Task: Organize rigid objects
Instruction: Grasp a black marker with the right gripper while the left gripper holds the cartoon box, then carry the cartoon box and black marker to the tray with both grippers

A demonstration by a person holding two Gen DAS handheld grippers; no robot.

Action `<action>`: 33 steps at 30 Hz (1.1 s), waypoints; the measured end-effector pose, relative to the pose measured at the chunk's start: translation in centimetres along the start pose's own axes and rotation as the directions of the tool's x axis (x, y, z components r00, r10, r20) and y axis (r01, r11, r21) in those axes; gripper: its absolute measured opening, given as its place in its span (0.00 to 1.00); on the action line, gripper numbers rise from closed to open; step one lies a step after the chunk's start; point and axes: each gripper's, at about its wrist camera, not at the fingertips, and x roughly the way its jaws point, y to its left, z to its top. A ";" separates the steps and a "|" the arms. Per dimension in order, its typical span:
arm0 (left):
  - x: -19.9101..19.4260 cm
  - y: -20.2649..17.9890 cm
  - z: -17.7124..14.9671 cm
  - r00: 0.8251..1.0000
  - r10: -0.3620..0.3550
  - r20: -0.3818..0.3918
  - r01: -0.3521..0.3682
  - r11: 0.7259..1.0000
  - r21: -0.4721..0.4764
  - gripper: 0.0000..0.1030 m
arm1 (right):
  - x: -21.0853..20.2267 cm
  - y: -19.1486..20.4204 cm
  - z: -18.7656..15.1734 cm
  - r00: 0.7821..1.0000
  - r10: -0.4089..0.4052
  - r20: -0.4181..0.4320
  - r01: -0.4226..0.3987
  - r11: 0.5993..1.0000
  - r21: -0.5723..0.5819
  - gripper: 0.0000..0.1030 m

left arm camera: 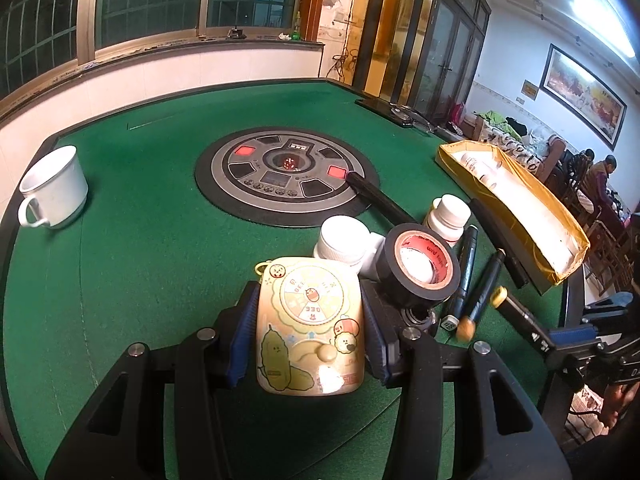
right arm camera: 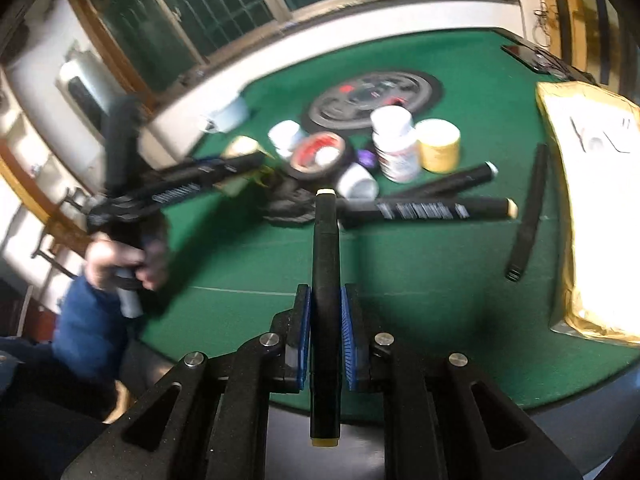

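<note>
My left gripper (left arm camera: 310, 300) is shut on a cream case with cartoon stickers (left arm camera: 310, 332), its blue pads pressing both sides just above the green felt. Right behind the case stand a black tape roll (left arm camera: 416, 268) with a red core, white bottles (left arm camera: 344, 240) and black markers (left arm camera: 486, 284). My right gripper (right arm camera: 326, 292) is shut on a black marker (right arm camera: 326, 248) that points forward with a pale tip; in the left wrist view this gripper (left arm camera: 560, 340) shows at the right edge. The right wrist view is blurred and shows the left gripper (right arm camera: 224, 172) at the left.
A box lined with yellow tape (left arm camera: 576, 264) lies at the table's right edge, seen too as the box (right arm camera: 560, 184). A white cup (left arm camera: 54, 188) stands far left. A round control disc (left arm camera: 286, 176) sits mid-table. A yellow-lidded jar (right arm camera: 438, 144) and a black strip (right arm camera: 528, 212) lie near the box.
</note>
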 end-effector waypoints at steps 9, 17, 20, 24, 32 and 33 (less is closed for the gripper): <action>-0.1 -0.6 0.1 1.000 -0.011 0.003 0.011 1.000 -0.003 0.45 | 0.0 -1.1 1.1 0.999 -0.027 0.048 0.025 0.999 0.035 0.13; -1.2 -4.4 0.7 0.997 -0.073 0.029 0.072 0.997 0.028 0.45 | -3.0 -3.2 1.5 0.990 -0.036 0.135 0.024 0.996 0.090 0.13; -0.8 -6.3 1.1 0.995 -0.101 0.023 0.100 0.994 0.044 0.45 | -4.1 -4.4 1.7 0.986 -0.042 0.164 0.022 0.992 0.122 0.13; -0.6 -8.7 1.7 0.990 -0.138 0.028 0.137 0.989 0.060 0.45 | -5.8 -5.5 1.5 0.979 -0.047 0.198 0.018 0.989 0.145 0.13; 0.5 -11.5 2.5 0.986 -0.166 0.023 0.164 0.984 0.065 0.45 | -7.8 -7.3 0.8 0.971 -0.062 0.233 0.020 0.984 0.178 0.13; 0.6 -11.7 2.5 0.986 -0.165 0.024 0.163 0.985 0.062 0.45 | -8.1 -7.4 0.6 0.970 -0.062 0.237 0.019 0.984 0.180 0.13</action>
